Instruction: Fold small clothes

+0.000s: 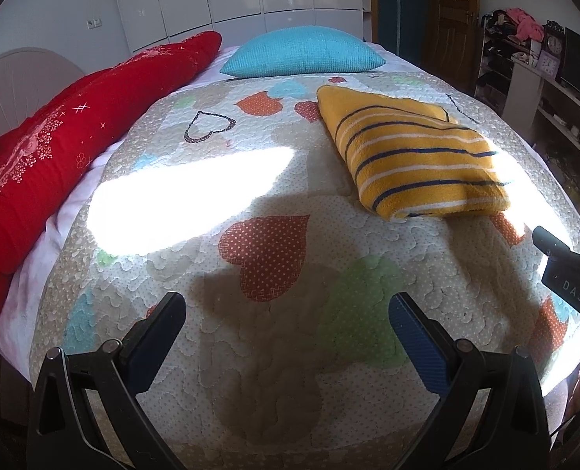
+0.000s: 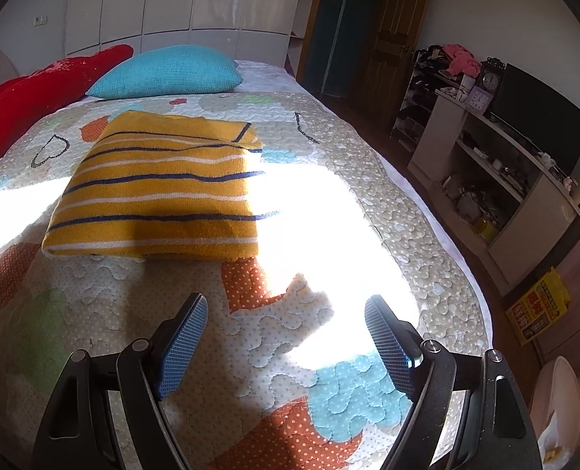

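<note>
At the far left of the bed a long red cushion (image 1: 55,145) lies along the edge, and a turquoise pillow (image 1: 303,53) sits at the far end beside it. The left gripper (image 1: 288,305) hovers over the heart-patterned quilt (image 1: 266,258) with its fingers spread wide and nothing between them. The folded yellow striped garment (image 1: 415,156) lies flat on the quilt, farther away and to the right of those fingers, well apart from them (a band of sunlight crosses its near right corner). In the right wrist view the same garment (image 2: 160,192) lies ahead and to the left of the right gripper (image 2: 286,305), whose blue-padded fingers (image 2: 184,348) also stand wide apart and empty, with bare quilt (image 2: 258,333) between them and the garment's near edge. At the far right stand white shelves (image 2: 481,180) with a dark screen (image 2: 540,121) on top.
</note>
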The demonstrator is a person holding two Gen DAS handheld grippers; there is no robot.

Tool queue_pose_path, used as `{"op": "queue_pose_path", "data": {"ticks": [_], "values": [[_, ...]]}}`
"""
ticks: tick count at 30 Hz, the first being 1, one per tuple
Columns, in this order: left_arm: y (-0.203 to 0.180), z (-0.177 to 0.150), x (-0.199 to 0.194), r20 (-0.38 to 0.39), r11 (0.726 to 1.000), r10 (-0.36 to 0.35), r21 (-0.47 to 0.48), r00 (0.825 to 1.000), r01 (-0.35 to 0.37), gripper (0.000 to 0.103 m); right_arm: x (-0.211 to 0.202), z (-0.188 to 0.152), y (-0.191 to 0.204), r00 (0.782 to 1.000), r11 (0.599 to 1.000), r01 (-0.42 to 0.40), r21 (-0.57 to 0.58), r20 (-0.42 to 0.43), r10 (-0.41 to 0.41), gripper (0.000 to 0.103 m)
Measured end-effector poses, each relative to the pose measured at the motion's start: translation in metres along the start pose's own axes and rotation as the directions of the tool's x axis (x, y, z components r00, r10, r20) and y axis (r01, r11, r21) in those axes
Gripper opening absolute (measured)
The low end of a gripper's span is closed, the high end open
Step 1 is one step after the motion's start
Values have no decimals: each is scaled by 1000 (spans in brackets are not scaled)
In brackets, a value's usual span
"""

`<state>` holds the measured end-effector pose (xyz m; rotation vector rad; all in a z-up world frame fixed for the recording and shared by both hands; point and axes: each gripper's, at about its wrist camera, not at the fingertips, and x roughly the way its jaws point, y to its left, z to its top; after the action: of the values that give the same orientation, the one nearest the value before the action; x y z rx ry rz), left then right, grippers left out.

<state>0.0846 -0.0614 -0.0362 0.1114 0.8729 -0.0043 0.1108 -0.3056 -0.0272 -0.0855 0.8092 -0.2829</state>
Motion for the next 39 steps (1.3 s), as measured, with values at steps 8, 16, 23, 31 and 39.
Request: {"op": "queue_pose_path", "data": {"ticks": [8, 16, 23, 31, 39], "values": [[-3, -1, -3, 28, 995, 90, 31, 996, -91, 103, -1, 0, 8, 1000, 1000, -13, -21, 5, 13, 87], [-17, -2, -2, 44, 987, 127, 93, 991, -131, 103, 4, -1, 8, 1000, 1000, -9, -21, -9, 9, 88], [-21, -4, 2, 32, 985, 125, 113, 992, -128, 103, 9, -1, 4, 1000, 1000, -4, -13, -19, 4, 88], [-21, -4, 4, 21, 986, 116, 118, 993, -117, 103, 13, -1, 7, 999, 1000, -10, -19, -31, 10, 89], [-22, -4, 10, 2, 987, 109, 119, 994, -109, 103, 17, -3, 8, 999, 1000, -10, -19, -43, 9, 89]]}}
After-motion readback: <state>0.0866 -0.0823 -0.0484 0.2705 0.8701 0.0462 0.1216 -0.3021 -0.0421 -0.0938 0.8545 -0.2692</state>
